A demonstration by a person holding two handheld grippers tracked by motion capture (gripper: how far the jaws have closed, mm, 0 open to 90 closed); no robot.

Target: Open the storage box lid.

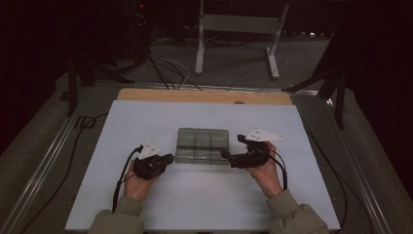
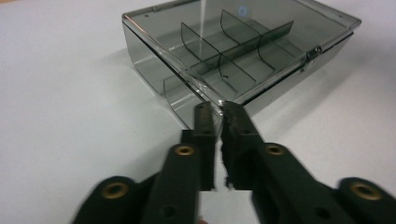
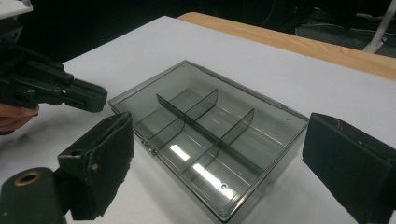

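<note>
A smoky clear plastic box [image 1: 202, 145] with a shut lid and inner dividers lies at the middle of the white tabletop [image 1: 195, 204]. My left gripper [image 1: 167, 159] is shut, and its tips [image 2: 215, 108] point at the box's [image 2: 243, 51] near left corner with nothing between the jaws. From the right gripper view, the left gripper [image 3: 95, 99] stands just short of the box's [image 3: 205, 135] corner. My right gripper [image 1: 233, 147] is open at the box's right side. Its jaws [image 3: 219, 140] stand wide on either side of a box corner without touching it.
The white tabletop ends in a wooden strip [image 1: 204, 96] at the far edge. Beyond it, cables [image 1: 165, 66] and a metal stand [image 1: 238, 29] sit on the floor. Each gripper trails a black cable across the table toward the person.
</note>
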